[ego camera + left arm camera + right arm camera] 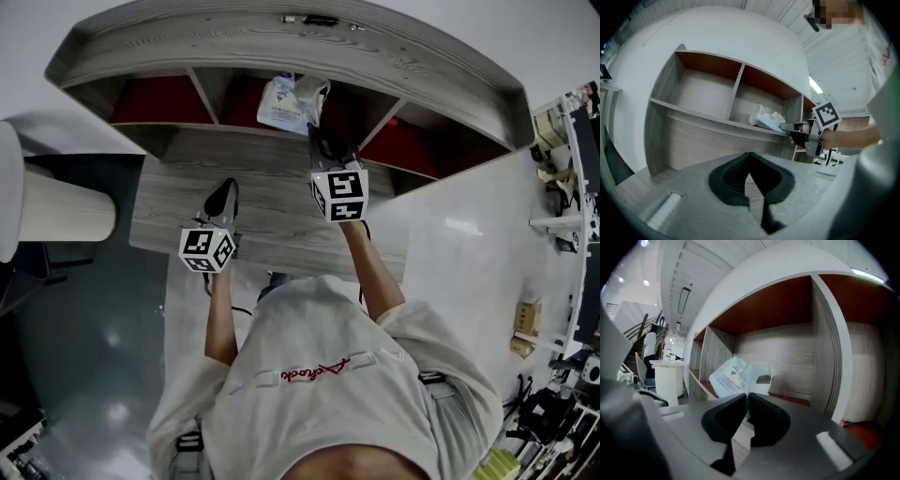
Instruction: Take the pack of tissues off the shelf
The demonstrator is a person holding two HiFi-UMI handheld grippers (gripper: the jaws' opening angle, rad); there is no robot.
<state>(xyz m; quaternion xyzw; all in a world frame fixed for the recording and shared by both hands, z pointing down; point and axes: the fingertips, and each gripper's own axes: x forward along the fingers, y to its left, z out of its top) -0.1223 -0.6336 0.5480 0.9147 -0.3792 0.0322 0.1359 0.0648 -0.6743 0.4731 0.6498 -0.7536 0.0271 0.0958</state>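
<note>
The pack of tissues (284,103) is a pale blue-and-white plastic bag, tilted at the front edge of the middle compartment of the grey wooden shelf (281,37). My right gripper (322,142) reaches into that compartment and is shut on the pack's loose plastic edge. In the right gripper view the pack (730,377) rises just beyond the right gripper (746,398), whose pads pinch the clear wrap. From the left gripper view the pack (765,118) and the right gripper (786,126) show at the shelf's lip. My left gripper (223,199) hangs shut and empty over the lower board, away from the pack.
The shelf has red-backed compartments (159,98) on both sides of the middle one, split by upright dividers (827,348). A wide wooden board (272,220) lies below the compartments. A white round stand (56,216) is at the left. Cluttered racks (562,187) line the right.
</note>
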